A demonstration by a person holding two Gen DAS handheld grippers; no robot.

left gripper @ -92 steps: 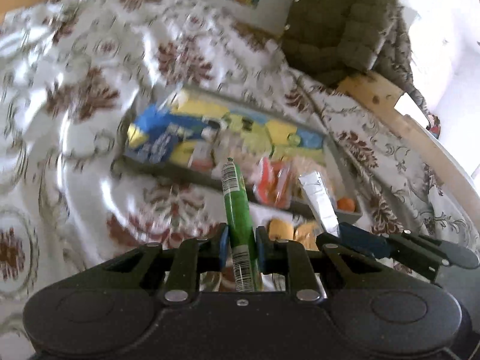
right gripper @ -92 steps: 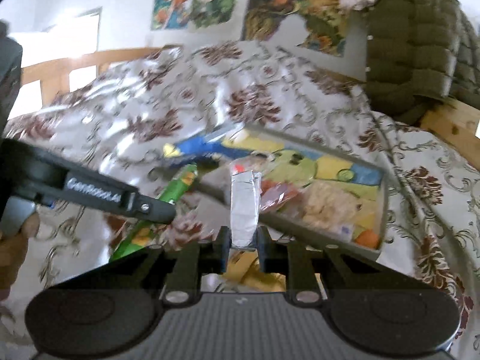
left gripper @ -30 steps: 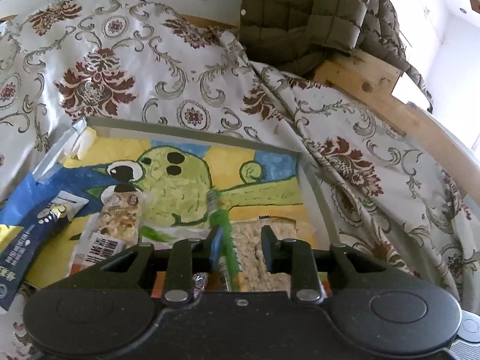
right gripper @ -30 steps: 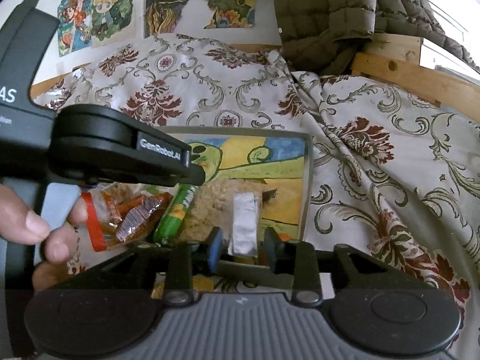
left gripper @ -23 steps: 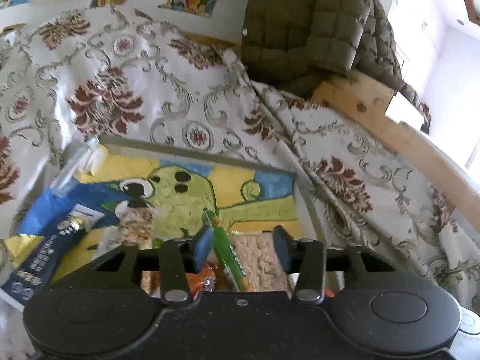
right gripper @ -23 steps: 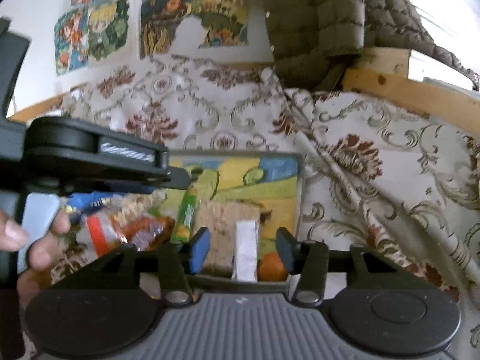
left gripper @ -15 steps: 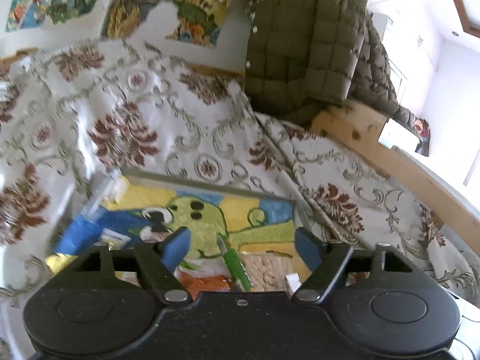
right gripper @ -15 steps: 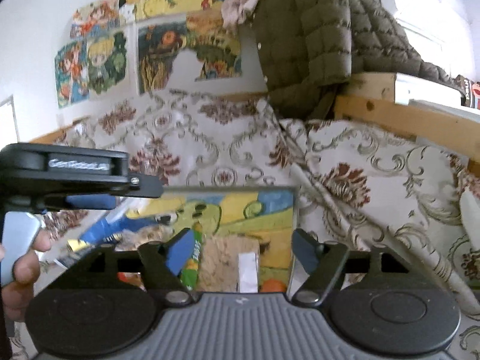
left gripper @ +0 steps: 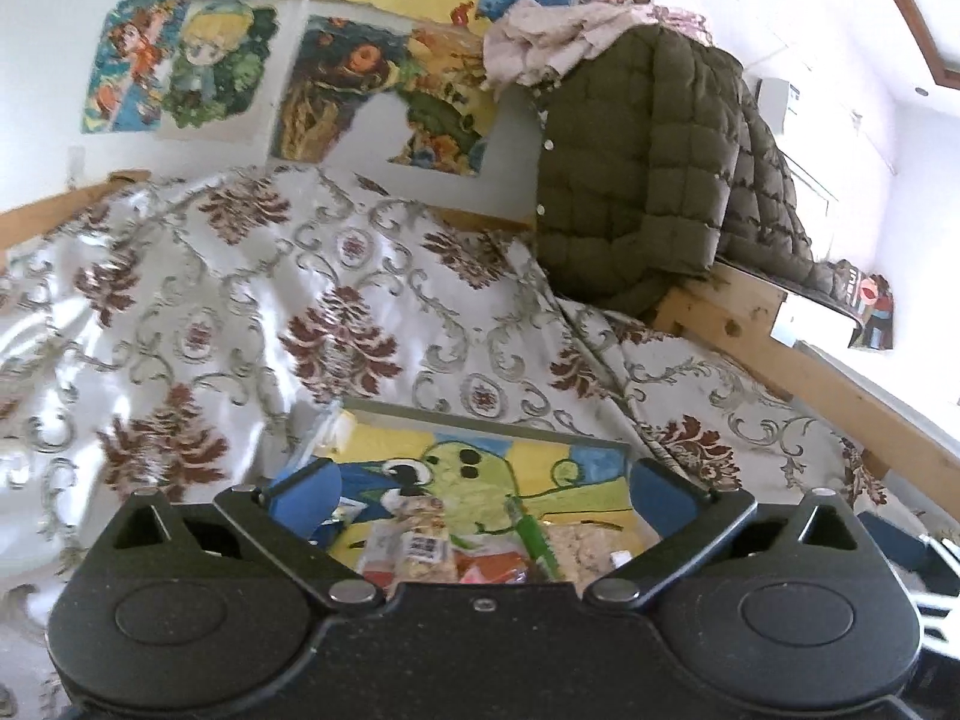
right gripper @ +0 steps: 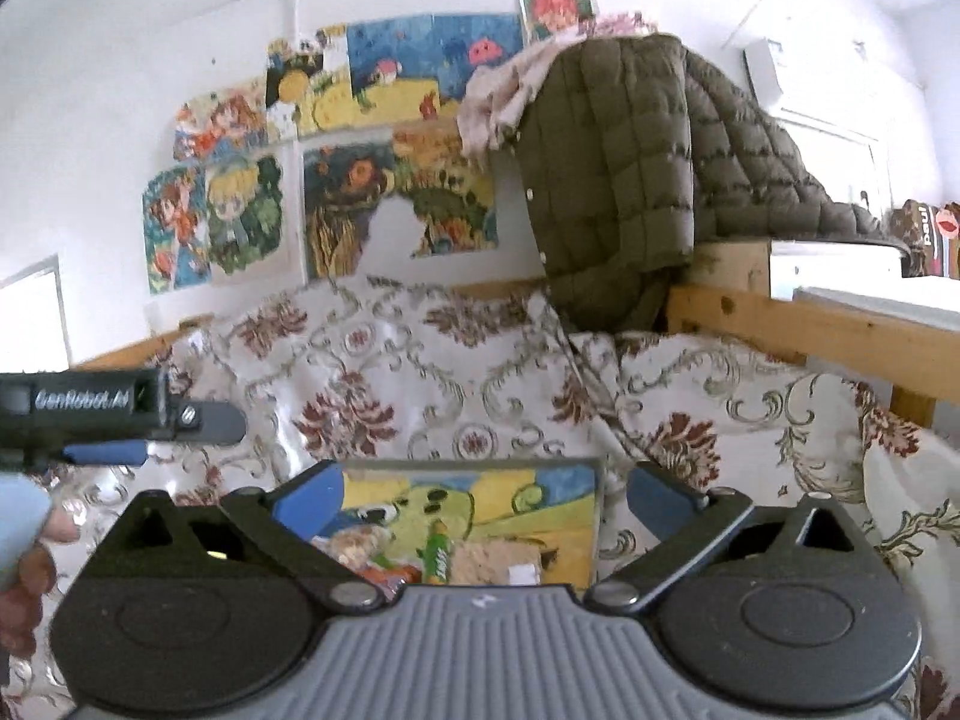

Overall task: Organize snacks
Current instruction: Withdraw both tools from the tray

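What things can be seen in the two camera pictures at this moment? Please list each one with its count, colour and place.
tray: one, grey rim, cartoon picture inside, on the bedspread.
green stick snack: one, green, lying in the tray.
silver packet: one, silver, in the tray, right of the green stick.
cracker packet: one, beige, in the tray between them.
bedspread: one, white with brown flowers, under the tray.
jacket: one, olive, quilted, hanging over the wooden frame.
posters: several, colourful, on the white wall.
left gripper: black, blue pads, jaws opening, nothing between them.
right gripper: black and grey, jaws opening, empty.
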